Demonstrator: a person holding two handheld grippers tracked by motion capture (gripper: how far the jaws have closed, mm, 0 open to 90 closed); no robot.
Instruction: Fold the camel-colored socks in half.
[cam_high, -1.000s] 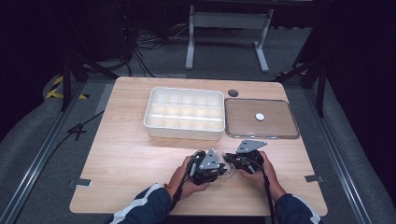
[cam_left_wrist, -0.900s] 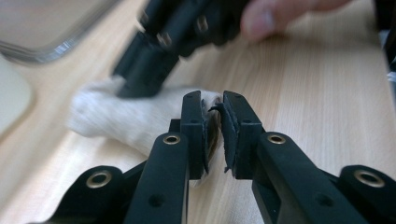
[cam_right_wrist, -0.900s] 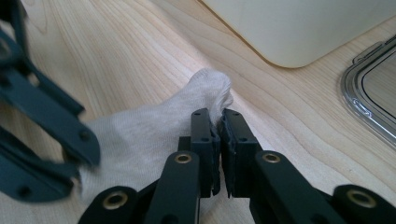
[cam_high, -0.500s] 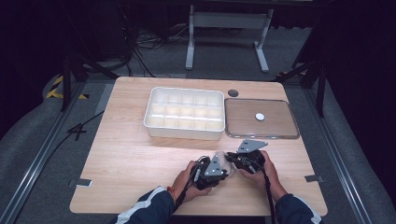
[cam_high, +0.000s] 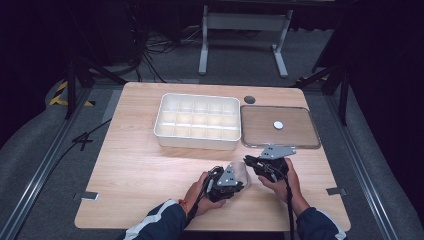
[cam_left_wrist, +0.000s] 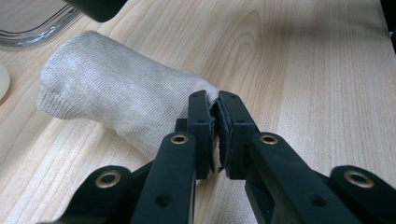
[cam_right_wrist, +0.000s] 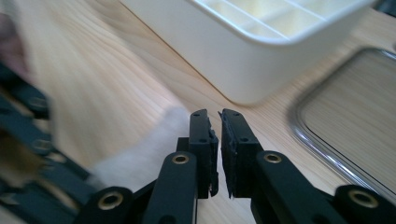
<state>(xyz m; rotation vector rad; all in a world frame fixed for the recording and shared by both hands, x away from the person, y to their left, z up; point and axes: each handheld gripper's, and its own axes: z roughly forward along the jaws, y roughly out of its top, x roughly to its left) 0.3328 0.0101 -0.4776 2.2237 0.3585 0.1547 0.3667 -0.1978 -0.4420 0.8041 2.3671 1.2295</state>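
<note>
A pale beige sock (cam_high: 241, 171) lies on the wooden table between my two grippers. In the left gripper view the sock (cam_left_wrist: 116, 93) stretches away to the left, and my left gripper (cam_left_wrist: 217, 100) is shut on its near edge, with a fold of cloth pinched between the pads. In the high view the left gripper (cam_high: 238, 184) sits at the sock's near side. My right gripper (cam_high: 250, 162) is at the sock's far right end. Its jaws (cam_right_wrist: 214, 114) stand almost together with a thin slit and no cloth seen between them. The sock (cam_right_wrist: 149, 149) lies blurred just to their left.
A white compartment box (cam_high: 197, 136) stands behind the hands, close to the right gripper (cam_right_wrist: 224, 60). To its right lies a clear-rimmed flat tray (cam_high: 280, 145) with a small white disc (cam_high: 278, 125) on it. A dark round grommet (cam_high: 249, 99) sits near the far edge.
The left hand and its gripper have edged slightly to the right, toward the sock. The right hand has kept still.
</note>
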